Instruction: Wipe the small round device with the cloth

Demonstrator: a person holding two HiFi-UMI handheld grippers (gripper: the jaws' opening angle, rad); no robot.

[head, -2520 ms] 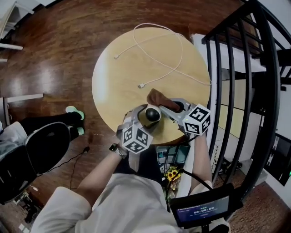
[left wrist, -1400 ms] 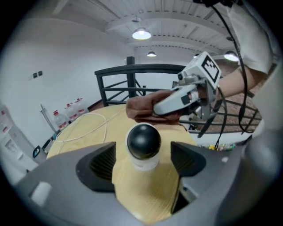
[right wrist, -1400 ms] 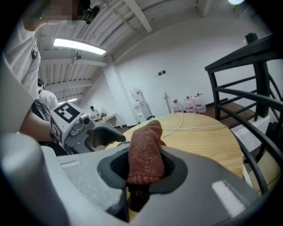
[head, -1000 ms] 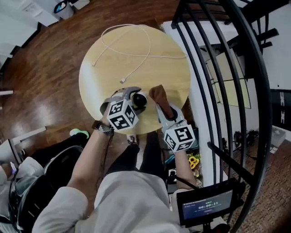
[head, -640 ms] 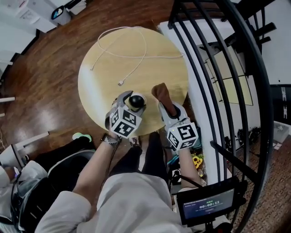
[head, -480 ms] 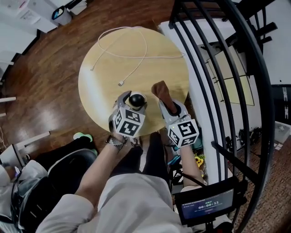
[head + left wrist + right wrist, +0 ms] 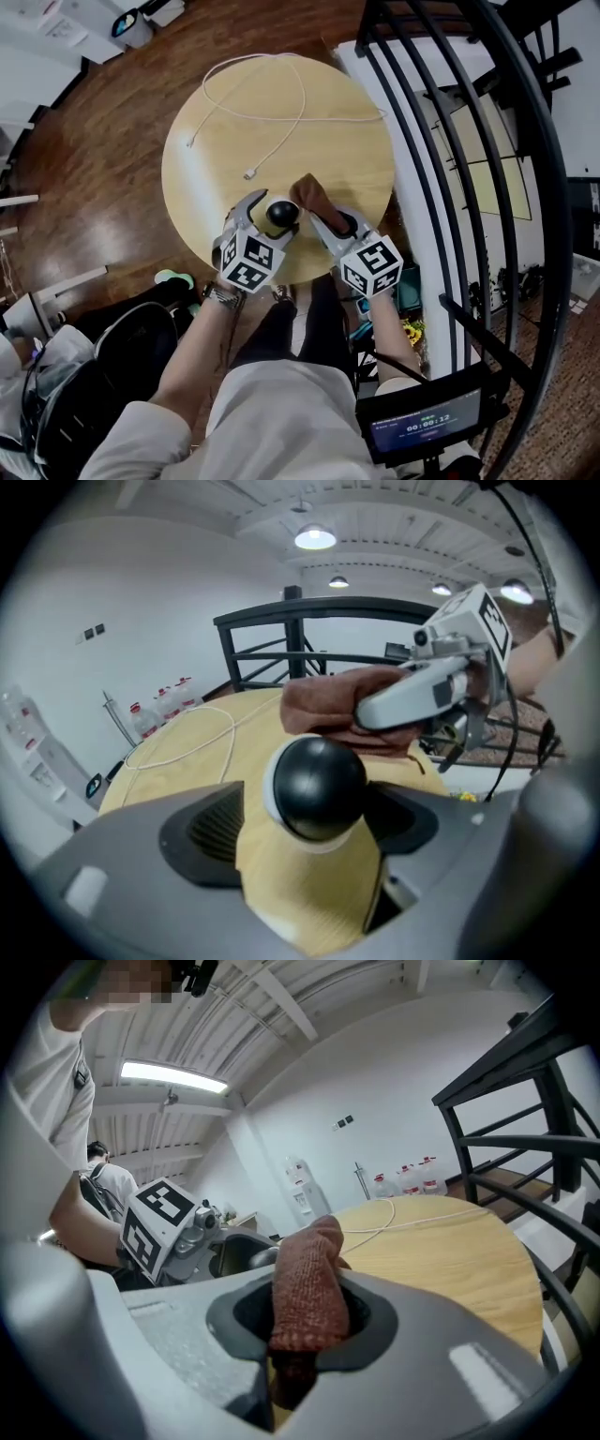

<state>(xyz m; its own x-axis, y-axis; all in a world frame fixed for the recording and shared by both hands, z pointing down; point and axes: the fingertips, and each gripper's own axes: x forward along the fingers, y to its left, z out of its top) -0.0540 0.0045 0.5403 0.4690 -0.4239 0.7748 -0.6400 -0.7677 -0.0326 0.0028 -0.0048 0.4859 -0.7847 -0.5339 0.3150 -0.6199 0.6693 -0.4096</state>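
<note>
At the table's (image 7: 225,141) near edge, the left gripper (image 7: 270,216) has its jaws spread, having just been opening, and the device (image 7: 317,785) stands upright between them with a gap on one side. The right gripper (image 7: 330,223) pinches the cloth (image 7: 307,194), whose free end lies just beyond the device; contact is unclear. The cloth seems in position, but the wiping looks largely undone.

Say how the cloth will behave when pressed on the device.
The cloth looks knitted and bunched in the shut right gripper: probably soft, light and grippy, not slippery. Its free end sticks out unsupported, so it will likely bend away under pressure.
</note>
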